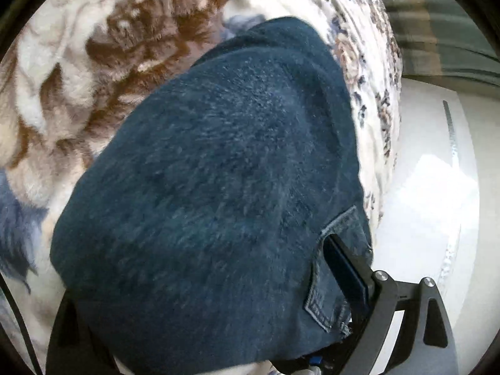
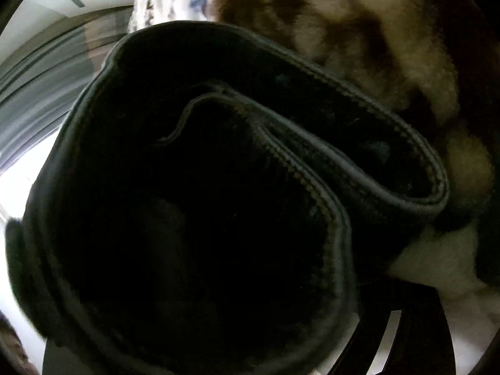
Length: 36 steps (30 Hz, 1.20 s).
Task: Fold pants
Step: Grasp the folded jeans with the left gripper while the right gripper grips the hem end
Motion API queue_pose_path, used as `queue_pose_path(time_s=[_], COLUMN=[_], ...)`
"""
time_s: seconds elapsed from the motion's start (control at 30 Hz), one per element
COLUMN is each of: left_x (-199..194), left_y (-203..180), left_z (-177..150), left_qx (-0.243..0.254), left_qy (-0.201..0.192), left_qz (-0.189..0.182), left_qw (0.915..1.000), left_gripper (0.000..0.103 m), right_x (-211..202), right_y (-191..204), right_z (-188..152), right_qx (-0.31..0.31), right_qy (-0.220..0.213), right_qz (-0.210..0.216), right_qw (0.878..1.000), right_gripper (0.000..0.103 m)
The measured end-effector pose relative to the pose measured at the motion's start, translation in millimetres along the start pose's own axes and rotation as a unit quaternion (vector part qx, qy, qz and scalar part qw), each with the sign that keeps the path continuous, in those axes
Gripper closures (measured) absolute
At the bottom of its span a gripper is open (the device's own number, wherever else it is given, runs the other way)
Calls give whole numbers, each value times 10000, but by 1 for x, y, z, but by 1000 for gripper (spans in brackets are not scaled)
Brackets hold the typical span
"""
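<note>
Denim fills both of your views: the pants (image 1: pixel 212 193) are bunched in a thick bundle over a floral blanket (image 1: pixel 78 72), near its edge, with pale floor (image 1: pixel 437 187) beyond. Your left hand-held gripper (image 1: pixel 200 309) stands wide, clamped around that wad, one finger (image 1: pixel 343 265) against a belt loop (image 1: pixel 331 275). On the right, dark folded hems (image 2: pixel 312 156) block everything, so you cannot tell how your right hand-held gripper (image 2: pixel 225 337) stands.

Plush floral blanket (image 1: pixel 93 72) in cream and brown on the bed, pale glossy floor (image 1: pixel 428 187) beside.
</note>
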State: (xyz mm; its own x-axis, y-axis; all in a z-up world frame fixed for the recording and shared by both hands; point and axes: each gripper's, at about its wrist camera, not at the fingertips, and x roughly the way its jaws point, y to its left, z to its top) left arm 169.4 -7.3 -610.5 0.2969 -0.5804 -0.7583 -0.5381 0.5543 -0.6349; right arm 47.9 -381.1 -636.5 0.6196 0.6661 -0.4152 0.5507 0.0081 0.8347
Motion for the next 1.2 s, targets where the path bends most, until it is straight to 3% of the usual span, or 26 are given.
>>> queue_pose_path(time_s=[0.17, 0.27, 0.37, 0.43, 0.5, 0.57, 0.6, 0.67, 0.77, 0.9, 1.07, 1.17, 1.2], left_x=[10, 4, -13, -35, -63, -79, -77, -61, -39, -27, -31, -44, -46], left_y=[11, -2, -17, -28, -47, -48, -53, -51, -43, -22, 1, 6, 9], left_z=[9, 8, 2, -3, -8, -14, -12, 5, 23, 19, -3, -18, -22], left_qx=[-181, 79, 641, 1242, 1944, 2438, 2654, 2701, 2329, 1871, 1399, 1208, 1141], left_qy=[6, 193, 621, 763, 522, 377, 501, 683, 1010, 1047, 1025, 822, 744], left_qz=[-113, 64, 428, 886, 1277, 1345, 1369, 1545, 1598, 1455, 1140, 793, 629], left_qw=[9998, 9998, 9951, 9853, 9712, 9597, 9531, 9479, 9540, 9658, 9782, 9861, 9887], left_gripper=[7, 7, 7, 8, 7, 6, 6, 6, 6, 5, 6, 6, 6], right_x=[13, 17, 12, 2, -17, -37, -45, -51, -42, 3, 16, -5, -20], right_y=[-8, -3, 8, 17, 29, 42, 49, 63, 80, 66, 57, 64, 66], right_z=[10, 13, 10, 8, 10, 13, 16, 24, 51, 102, 96, 89, 81], right_qx=[170, 189, 21, -224, -583, -956, -1125, -1431, -1563, -1176, -1243, -1236, -1198], right_qy=[26, 89, 488, 854, 923, 734, 609, 489, 445, 1064, 1427, 1157, 862], right_qz=[-243, -348, -536, -965, -1576, -2032, -2261, -2569, -2551, -2146, -1862, -1709, -1757], right_qw=[9996, 9992, 9974, 9914, 9815, 9717, 9657, 9545, 9532, 9637, 9641, 9706, 9733], right_gripper=[8, 8, 10, 10, 10, 5, 4, 4, 4, 0, 0, 0, 0])
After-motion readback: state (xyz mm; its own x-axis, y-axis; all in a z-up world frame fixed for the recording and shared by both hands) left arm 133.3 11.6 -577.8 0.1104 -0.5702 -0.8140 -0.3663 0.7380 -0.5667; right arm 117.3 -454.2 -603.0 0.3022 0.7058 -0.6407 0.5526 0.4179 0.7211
